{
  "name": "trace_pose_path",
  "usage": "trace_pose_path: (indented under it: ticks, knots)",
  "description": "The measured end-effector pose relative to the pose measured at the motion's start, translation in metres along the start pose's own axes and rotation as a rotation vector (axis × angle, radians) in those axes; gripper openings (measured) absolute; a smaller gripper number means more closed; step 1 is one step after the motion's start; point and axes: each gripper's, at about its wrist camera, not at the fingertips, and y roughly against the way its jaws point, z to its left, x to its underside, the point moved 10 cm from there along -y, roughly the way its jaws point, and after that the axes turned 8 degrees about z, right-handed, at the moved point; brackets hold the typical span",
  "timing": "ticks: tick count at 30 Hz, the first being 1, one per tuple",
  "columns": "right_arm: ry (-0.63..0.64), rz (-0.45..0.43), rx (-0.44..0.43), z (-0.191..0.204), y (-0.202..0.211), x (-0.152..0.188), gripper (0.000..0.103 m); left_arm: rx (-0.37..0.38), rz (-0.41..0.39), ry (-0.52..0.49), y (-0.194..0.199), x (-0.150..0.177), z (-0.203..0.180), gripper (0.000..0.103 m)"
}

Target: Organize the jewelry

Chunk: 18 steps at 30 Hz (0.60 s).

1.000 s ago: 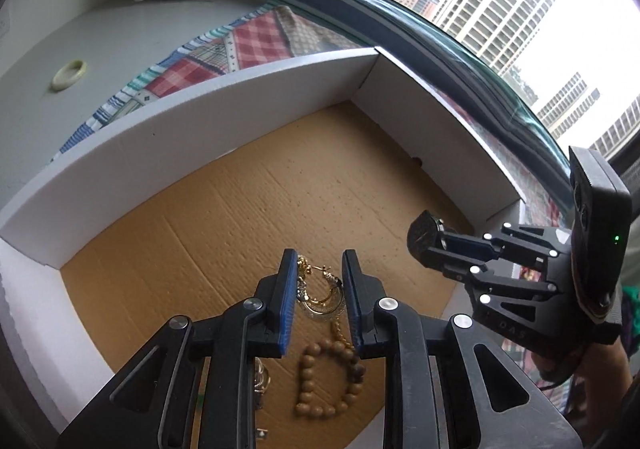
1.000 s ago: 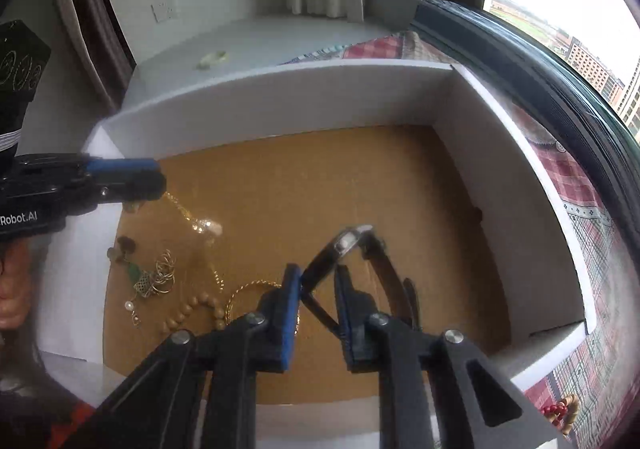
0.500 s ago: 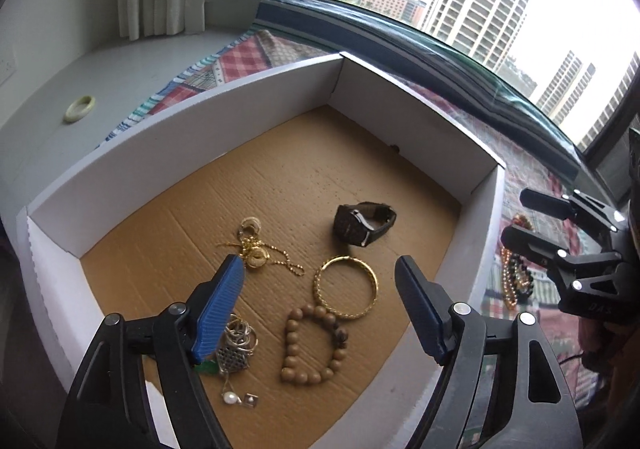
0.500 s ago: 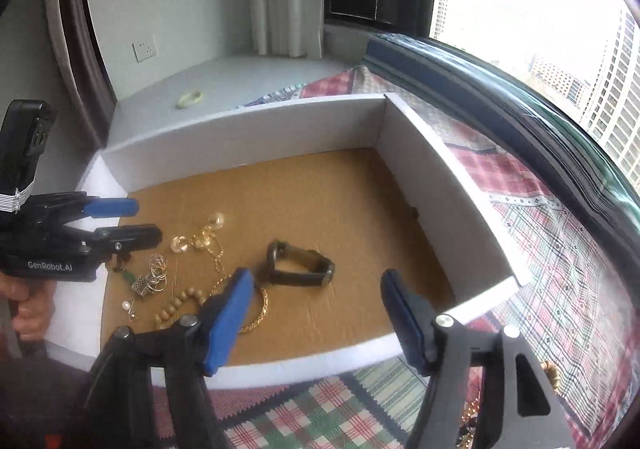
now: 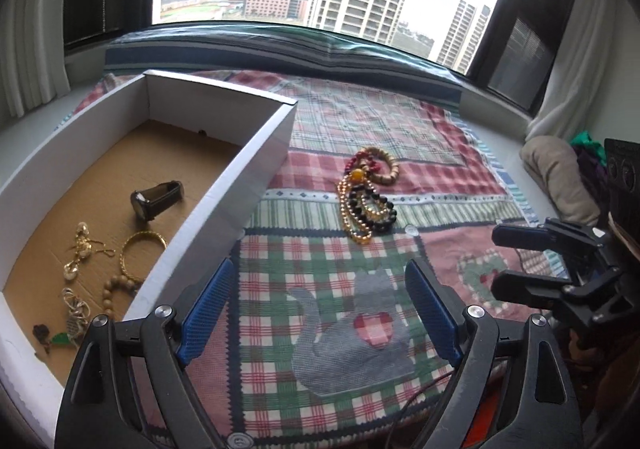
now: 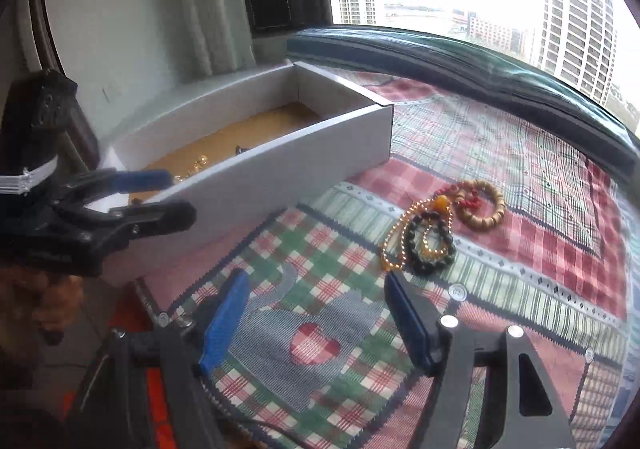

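My left gripper (image 5: pixel 320 309) hangs over the patchwork quilt (image 5: pixel 360 289), jaws opening, nothing between them. My right gripper (image 6: pixel 316 309) is also over the quilt, jaws opening and empty. A pile of bead bracelets and a gold bead necklace (image 5: pixel 366 201) lies on the quilt ahead of both, the same pile (image 6: pixel 432 237) just beyond the right fingertips. At the left stands the white box (image 5: pixel 240 177), holding a black watch (image 5: pixel 156 201), a gold bangle (image 5: pixel 142 253), a wooden bead bracelet (image 5: pixel 116 289) and a gold chain (image 5: pixel 80 253). Each view shows the other gripper: right gripper (image 5: pixel 498 261), left gripper (image 6: pixel 180 195).
The box's near wall (image 6: pixel 280 177) rises between the grippers and the jewelry inside. A dark padded sill (image 6: pixel 480 61) runs under the window behind the quilt. A beige cushion (image 5: pixel 560 177) lies at the far right. Curtains hang at both ends.
Both grippers opened and pulled back out of the box, swinging right over the quilt. The watch left the right jaws and lies in the box; the gold chain lies there too.
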Motion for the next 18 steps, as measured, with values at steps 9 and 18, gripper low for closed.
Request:
trace_pose_path:
  ticks: [9, 18]
  knots:
    - [-0.134, -0.244, 0.19, -0.065, 0.109, 0.018, 0.082, -0.001, -0.007, -0.029, -0.021, -0.01, -0.036, 0.093]
    - [-0.298, -0.105, 0.361, -0.141, 0.038, 0.077, 0.082, -0.099, 0.048, 0.013, -0.064, 0.016, -0.024, 0.093]
